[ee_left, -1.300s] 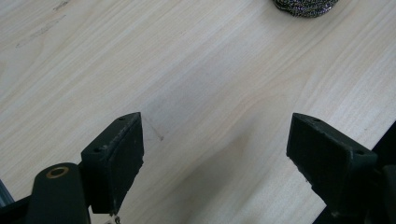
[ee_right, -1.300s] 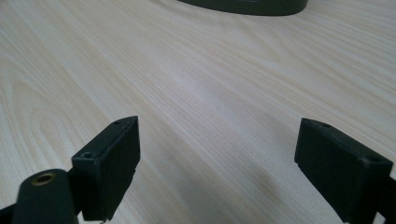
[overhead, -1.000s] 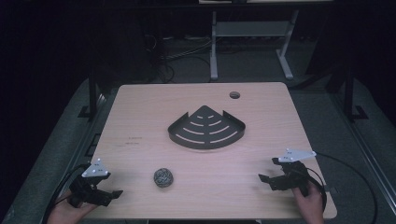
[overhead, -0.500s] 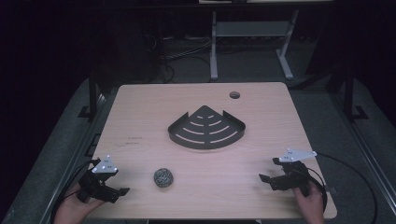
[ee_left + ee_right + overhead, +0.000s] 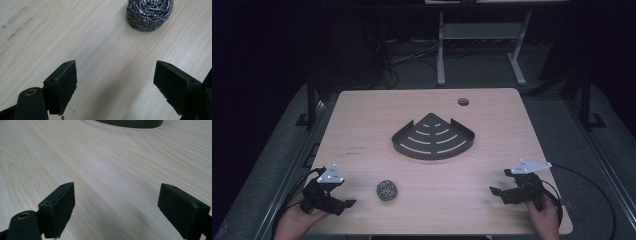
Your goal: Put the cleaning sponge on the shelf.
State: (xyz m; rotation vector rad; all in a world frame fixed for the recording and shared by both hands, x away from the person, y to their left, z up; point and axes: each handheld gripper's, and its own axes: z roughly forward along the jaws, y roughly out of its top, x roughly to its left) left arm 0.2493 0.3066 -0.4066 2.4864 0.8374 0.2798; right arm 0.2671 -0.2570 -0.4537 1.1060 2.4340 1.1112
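Over the wooden table (image 5: 362, 115), both tools, left (image 5: 343, 202) and right (image 5: 498, 191), gape wide, empty, angled inward.

round steel wool scourer (image 5: 387, 190) lies on table near front, before dark corner rack (image 5: 433, 137)

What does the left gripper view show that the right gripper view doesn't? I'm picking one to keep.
Left gripper view: the round steel-wool scouring ball ahead of the left gripper, jaws apart. Right gripper view: the curved front edge of the dark fan-shaped slotted tray beyond the right gripper, jaws apart. Both: the pale wood-grain tabletop.
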